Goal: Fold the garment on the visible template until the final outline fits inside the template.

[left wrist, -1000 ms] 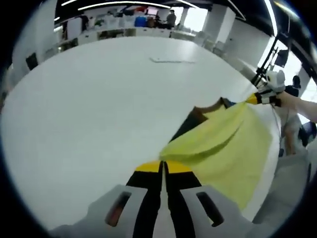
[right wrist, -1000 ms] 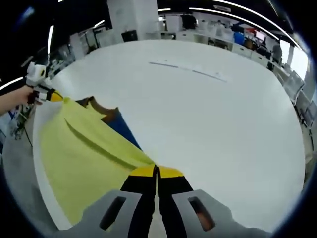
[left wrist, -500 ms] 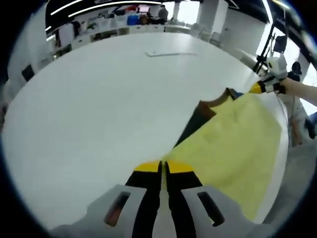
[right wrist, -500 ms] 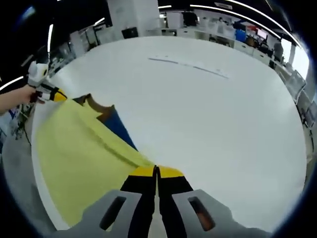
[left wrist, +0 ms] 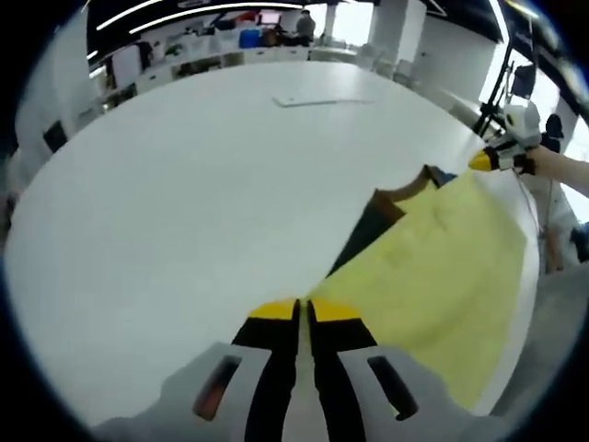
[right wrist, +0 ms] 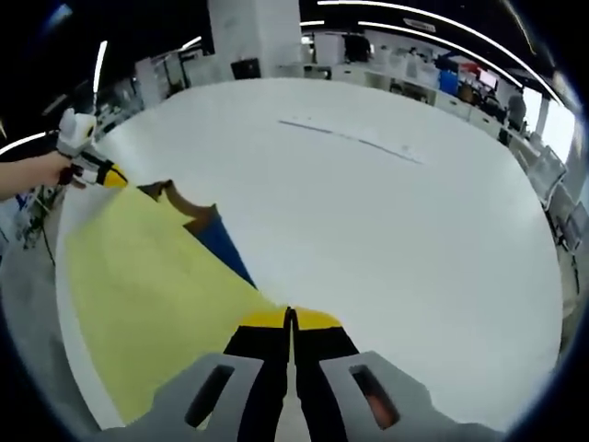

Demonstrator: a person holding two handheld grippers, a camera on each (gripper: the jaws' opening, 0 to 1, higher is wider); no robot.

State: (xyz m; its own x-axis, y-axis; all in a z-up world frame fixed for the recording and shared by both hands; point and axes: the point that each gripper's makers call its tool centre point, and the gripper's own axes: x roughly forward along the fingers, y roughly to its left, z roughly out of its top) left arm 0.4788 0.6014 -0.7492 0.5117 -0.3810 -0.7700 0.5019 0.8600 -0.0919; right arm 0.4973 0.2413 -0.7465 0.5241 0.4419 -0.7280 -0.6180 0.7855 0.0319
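A yellow garment [left wrist: 442,258] with brown [left wrist: 386,204] and dark blue parts hangs stretched between both grippers over the near edge of a white table [left wrist: 184,184]. In the left gripper view my left gripper [left wrist: 302,311] is shut on one yellow corner. The right gripper [left wrist: 485,161], held by a hand, pinches the far corner. In the right gripper view my right gripper [right wrist: 290,319] is shut on the garment [right wrist: 138,267], and the left gripper [right wrist: 107,176] holds the other corner at the left. A thin grey line [left wrist: 322,99] [right wrist: 354,136] lies far across the table.
The white table [right wrist: 396,230] stretches wide and bare beyond the garment. Its curved near edge [right wrist: 69,313] runs under the cloth. Office desks and a person [left wrist: 306,26] stand at the back. A dark stand [left wrist: 492,110] rises beside the table at the right.
The garment has been pulled taut: the sagging fold across the yellow cloth has flattened out. Both grippers keep their hold on the corners.
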